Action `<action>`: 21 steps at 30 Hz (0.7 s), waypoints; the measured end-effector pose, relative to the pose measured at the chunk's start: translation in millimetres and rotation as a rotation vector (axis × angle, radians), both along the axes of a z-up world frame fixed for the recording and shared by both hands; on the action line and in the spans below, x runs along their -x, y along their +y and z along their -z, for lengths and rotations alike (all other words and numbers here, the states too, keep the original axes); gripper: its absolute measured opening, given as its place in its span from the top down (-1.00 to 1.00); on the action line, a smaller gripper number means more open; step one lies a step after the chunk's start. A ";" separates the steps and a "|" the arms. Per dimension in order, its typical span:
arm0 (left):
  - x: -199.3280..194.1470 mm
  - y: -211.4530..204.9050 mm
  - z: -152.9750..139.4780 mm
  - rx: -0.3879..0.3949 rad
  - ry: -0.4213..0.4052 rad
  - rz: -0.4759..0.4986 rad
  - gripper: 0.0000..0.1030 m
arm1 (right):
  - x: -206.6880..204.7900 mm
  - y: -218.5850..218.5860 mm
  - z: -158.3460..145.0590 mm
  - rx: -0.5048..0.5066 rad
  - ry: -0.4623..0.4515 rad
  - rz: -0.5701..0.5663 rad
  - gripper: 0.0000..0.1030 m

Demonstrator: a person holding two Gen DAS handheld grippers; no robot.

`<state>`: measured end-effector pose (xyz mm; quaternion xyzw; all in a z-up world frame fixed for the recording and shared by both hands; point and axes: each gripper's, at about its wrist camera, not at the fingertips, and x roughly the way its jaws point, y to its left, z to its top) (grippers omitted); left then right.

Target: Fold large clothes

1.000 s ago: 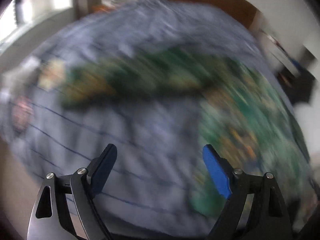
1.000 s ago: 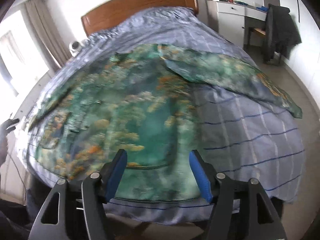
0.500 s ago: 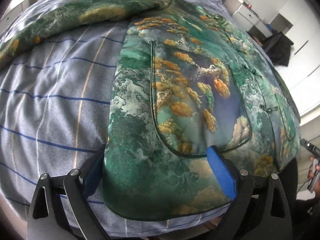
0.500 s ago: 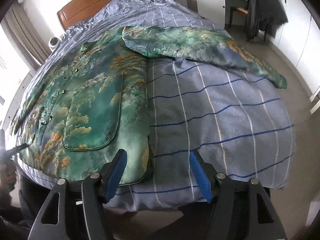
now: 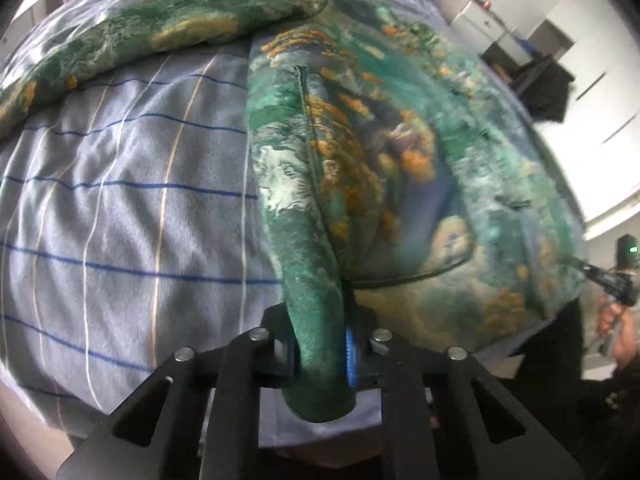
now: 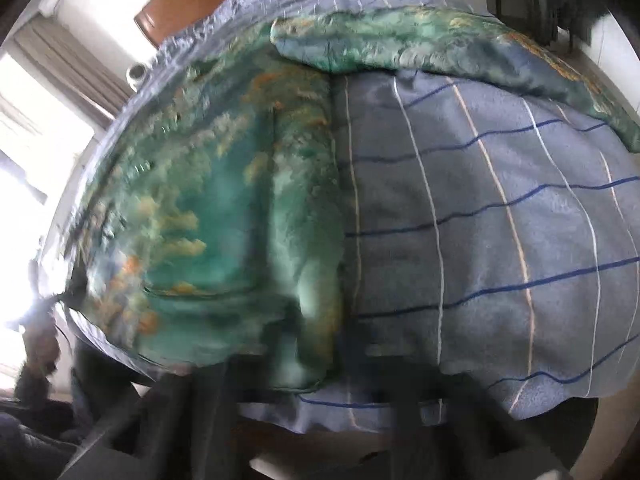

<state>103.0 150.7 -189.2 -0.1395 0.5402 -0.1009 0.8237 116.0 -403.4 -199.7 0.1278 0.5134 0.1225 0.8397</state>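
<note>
A large green jacket (image 5: pixel 380 152) with an orange and white landscape print lies spread on the bed, one sleeve (image 5: pixel 132 36) stretched to the left. My left gripper (image 5: pixel 320 354) is shut on the jacket's bottom left corner, which bunches up between the jaws. In the right wrist view the jacket (image 6: pixel 208 208) lies at the left with its other sleeve (image 6: pixel 432 36) stretched to the right. My right gripper (image 6: pixel 308 364) is at the jacket's bottom right corner; heavy blur hides its fingers, but the cloth bunches there as if pinched.
The bed carries a grey-blue quilt (image 5: pixel 120 208) with blue and white lines. A wooden headboard (image 6: pixel 188 4) stands at the far end. A white desk and a dark coat on a chair (image 5: pixel 540 84) stand at the right. A window is at the left.
Both grippers have moved in to the jacket's bottom corners. The left gripper, open half a second ago, has shut on the hem. The right gripper's jaws have closed in on the other corner.
</note>
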 end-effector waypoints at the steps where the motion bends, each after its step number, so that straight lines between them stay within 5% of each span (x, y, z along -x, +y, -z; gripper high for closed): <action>1: 5.5 2.3 -4.0 0.016 -0.003 0.003 0.73 | 0.7 -0.5 -3.3 0.007 -0.012 0.000 0.74; 7: 20.1 -6.4 6.0 -0.051 0.017 0.029 0.68 | 14.1 17.9 -18.2 0.116 -0.027 -0.084 0.76; 10: 10.6 -8.3 11.5 -0.074 0.029 -0.017 0.39 | 8.2 27.8 -10.9 0.191 -0.042 -0.082 0.71; 12: 10.8 -11.6 4.1 -0.087 0.005 -0.030 0.06 | 4.6 28.1 -7.6 0.226 -0.033 -0.069 0.53; 14: 17.3 -13.1 -12.9 -0.116 -0.054 -0.054 -0.34 | 7.5 29.0 -11.8 0.248 -0.046 -0.064 -0.16; 16: 26.0 -14.0 -33.5 -0.149 -0.126 -0.094 -0.61 | 10.4 26.6 -20.7 0.278 -0.075 -0.046 -0.44; 18: 31.3 -13.5 -49.0 -0.180 -0.178 -0.129 -0.85 | 14.3 21.5 -31.6 0.320 -0.109 -0.016 -0.44; 21: 32.0 -21.6 -77.0 -0.263 -0.286 -0.186 -0.87 | 17.6 18.7 -52.5 0.363 -0.176 0.037 -0.46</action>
